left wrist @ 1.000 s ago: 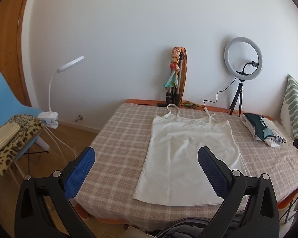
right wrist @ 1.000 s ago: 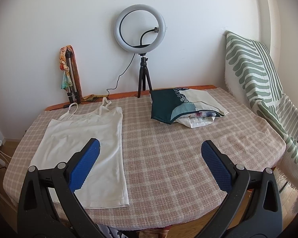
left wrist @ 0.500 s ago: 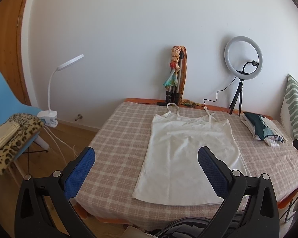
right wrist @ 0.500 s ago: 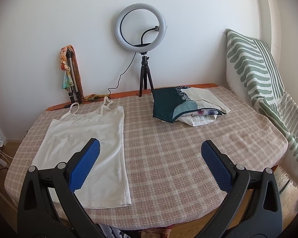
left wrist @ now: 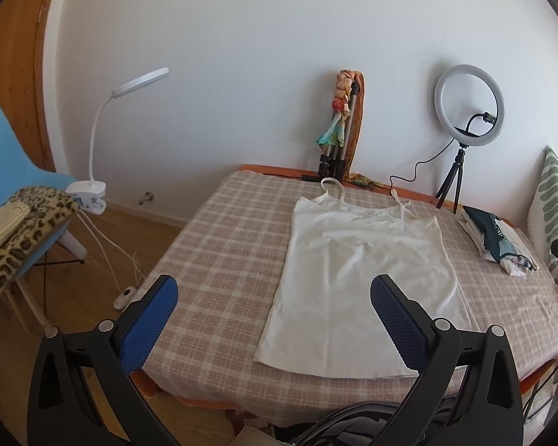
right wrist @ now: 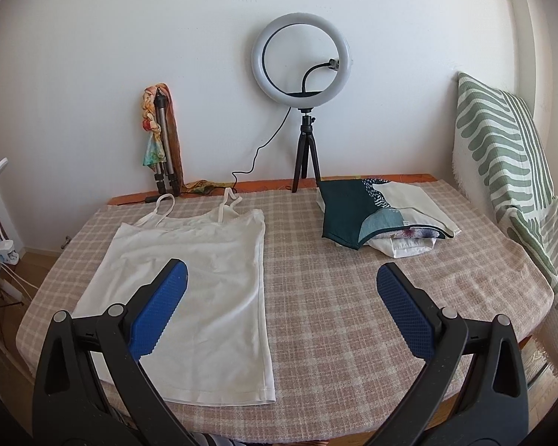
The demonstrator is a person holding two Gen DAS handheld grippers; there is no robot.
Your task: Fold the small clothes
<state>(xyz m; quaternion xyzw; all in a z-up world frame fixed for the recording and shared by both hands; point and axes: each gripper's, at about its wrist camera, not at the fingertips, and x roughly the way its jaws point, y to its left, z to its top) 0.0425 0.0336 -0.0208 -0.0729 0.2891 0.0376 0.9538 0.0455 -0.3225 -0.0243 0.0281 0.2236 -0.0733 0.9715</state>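
A tabletop [right wrist: 353, 297] covered in a pink and cream checked cloth fills both views, set against a plain white wall. On it a white top [right wrist: 197, 282] with thin straps lies spread flat and face up, straps toward the wall and hem toward the near edge, on the left half of the surface as the right camera sees it. To its right, well apart, sits a pile [right wrist: 375, 219] of already folded clothes, dark green on top. A ring light [right wrist: 303, 63] on a small tripod stands at the back edge, between the two. The left claw [left wrist: 275, 304] hangs above the near edge with its blue pads spread wide and nothing between them; the right claw [right wrist: 281, 295] does the same, also wide and empty, over bare cloth beside the top's right side. Neither touches the fabric. The step in hand looks like the start of a fold: the top is laid out and not yet gripped. The next move likely calls for each claw to drop to the fabric, pinch an edge or corner, and carry it across the body of the top.
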